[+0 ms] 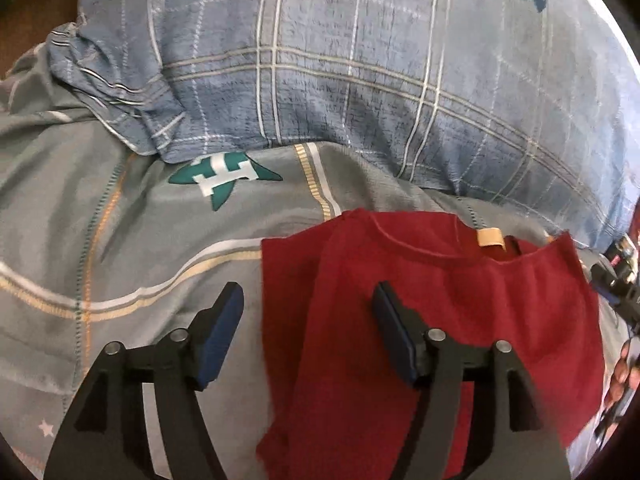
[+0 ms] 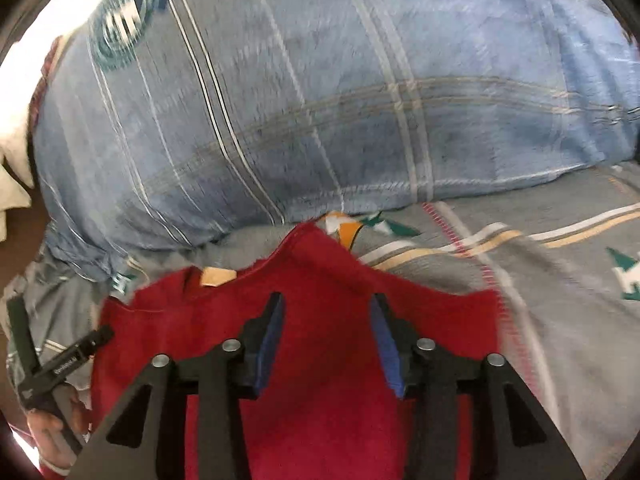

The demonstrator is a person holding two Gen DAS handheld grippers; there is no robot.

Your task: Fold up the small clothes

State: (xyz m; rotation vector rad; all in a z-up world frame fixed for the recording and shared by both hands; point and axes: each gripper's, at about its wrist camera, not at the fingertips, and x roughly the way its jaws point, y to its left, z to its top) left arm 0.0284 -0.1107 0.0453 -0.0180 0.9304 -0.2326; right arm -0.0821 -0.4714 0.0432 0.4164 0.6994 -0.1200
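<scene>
Left wrist view: red shirt (image 1: pixel 440 320) lies on grey patterned bed sheet (image 1: pixel 120 240), below blue plaid pillow (image 1: pixel 360 80).
Left tongs (image 1: pixel 308 304) and right tongs (image 2: pixel 326 312) both hover spread, pinching nothing, above the cloth.

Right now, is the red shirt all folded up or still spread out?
Partly folded. The red shirt lies on the bedsheet with its left side flap turned over the body; its collar and tan label still show.

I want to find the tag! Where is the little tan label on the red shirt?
The tan label sits inside the red shirt's neckline, at the edge nearest the blue plaid pillow.
</scene>
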